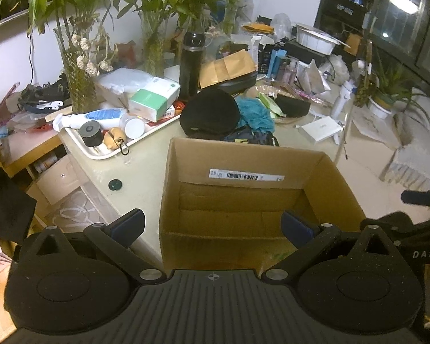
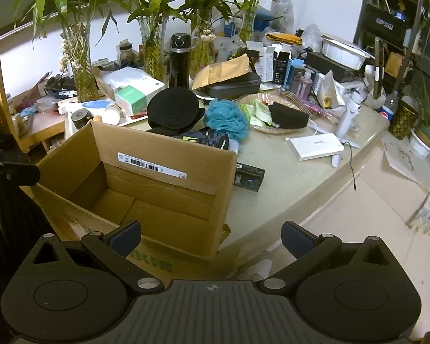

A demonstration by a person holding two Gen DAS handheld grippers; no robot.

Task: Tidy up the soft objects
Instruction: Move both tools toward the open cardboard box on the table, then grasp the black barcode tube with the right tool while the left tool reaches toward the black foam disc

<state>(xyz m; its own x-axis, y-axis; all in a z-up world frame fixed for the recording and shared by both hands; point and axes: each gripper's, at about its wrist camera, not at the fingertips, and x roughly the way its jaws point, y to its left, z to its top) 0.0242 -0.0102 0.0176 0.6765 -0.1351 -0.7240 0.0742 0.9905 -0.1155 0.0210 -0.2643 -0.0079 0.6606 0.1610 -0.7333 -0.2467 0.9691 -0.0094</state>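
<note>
An open, empty cardboard box (image 1: 243, 200) stands on the pale table, also in the right wrist view (image 2: 146, 189). Behind it lie a black hat (image 1: 210, 113) (image 2: 173, 109), a teal mesh bath sponge (image 1: 256, 113) (image 2: 228, 117) and a dark patterned cloth (image 1: 252, 137) (image 2: 206, 139). A black soft pouch (image 2: 289, 117) lies on a plate. My left gripper (image 1: 213, 225) is open and empty, held just in front of the box. My right gripper (image 2: 212, 236) is open and empty, at the box's near right corner.
A white tray (image 1: 100, 149) of bottles and a small plush sits at the left. Glass vases with bamboo (image 1: 77, 68), a black flask (image 1: 190, 63), tissue packs and boxes crowd the back. A white box (image 2: 316, 146) and a phone stand (image 2: 351, 109) are at the right.
</note>
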